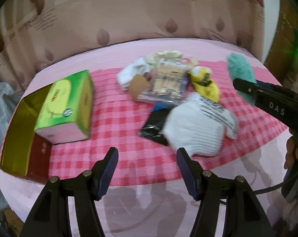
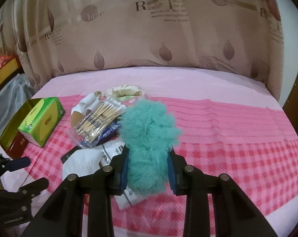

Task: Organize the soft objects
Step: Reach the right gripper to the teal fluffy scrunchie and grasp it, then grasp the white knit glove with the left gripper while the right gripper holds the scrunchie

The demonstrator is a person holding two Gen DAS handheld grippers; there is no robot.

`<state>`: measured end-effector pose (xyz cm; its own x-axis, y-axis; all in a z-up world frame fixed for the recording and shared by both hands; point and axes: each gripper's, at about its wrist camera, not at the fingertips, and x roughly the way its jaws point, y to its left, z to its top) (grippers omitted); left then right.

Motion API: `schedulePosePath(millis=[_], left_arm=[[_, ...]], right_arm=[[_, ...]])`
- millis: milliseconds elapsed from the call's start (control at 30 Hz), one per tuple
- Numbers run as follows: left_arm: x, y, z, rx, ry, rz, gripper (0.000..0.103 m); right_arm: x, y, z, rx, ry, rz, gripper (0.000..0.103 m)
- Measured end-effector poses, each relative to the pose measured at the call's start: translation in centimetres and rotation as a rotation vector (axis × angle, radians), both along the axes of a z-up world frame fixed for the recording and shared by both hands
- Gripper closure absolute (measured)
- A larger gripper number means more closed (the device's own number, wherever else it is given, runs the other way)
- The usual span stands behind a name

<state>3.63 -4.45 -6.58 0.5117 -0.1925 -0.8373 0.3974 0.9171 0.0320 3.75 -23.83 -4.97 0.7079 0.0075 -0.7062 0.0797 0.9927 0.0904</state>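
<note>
We judge that the task is at its beginning. Our right gripper (image 2: 149, 174) is clamped on one teal fluffy piece (image 2: 149, 138), which looks like a furry scrunchie or small duster, and holds it up above the near part of the bed (image 2: 208, 83), just right of the pile. In the left wrist view the same teal fluffy piece (image 1: 240, 73) shows at the far right, at the tip of the right gripper (image 1: 247, 87). Our left gripper (image 1: 147, 169) hangs with its fingers wide apart and nothing between them, over the pink checked cloth (image 1: 109, 118), near the white pack.

Nothing seems sorted yet, as far as we can tell. The other things lie together in one pile on the cloth. We count one bag of cotton swabs (image 2: 98, 121), one white pack of folded cloths or socks (image 1: 196, 132), one yellow soft item (image 1: 206, 86), one black flat packet (image 1: 155, 126) and one cream scrunchie (image 2: 123, 89) at the far side. There are also some white fabric pieces at the far left of the pile, but we cannot count them surely.

At the left stands one green tissue box (image 1: 66, 106), and it leans on one open gold tin box (image 1: 14, 138), which may be the container for the soft things.
</note>
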Motion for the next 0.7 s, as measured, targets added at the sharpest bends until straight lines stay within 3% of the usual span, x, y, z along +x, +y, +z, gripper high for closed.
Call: schedulePosePath(millis=[300,700], left_arm=[[-0.7,-3.1,-0.4,-0.004,0.030,-0.102,0.040],[-0.8,-7.0,-1.0,0.034,0.011,-0.154,0.040]], right_arm=[[-4.1,-1.0,1.9,-0.035,-0.052,-0.031,0.073],[-5.9,-3.0,2.7,0.016,-0.085,-0.087,0.073]])
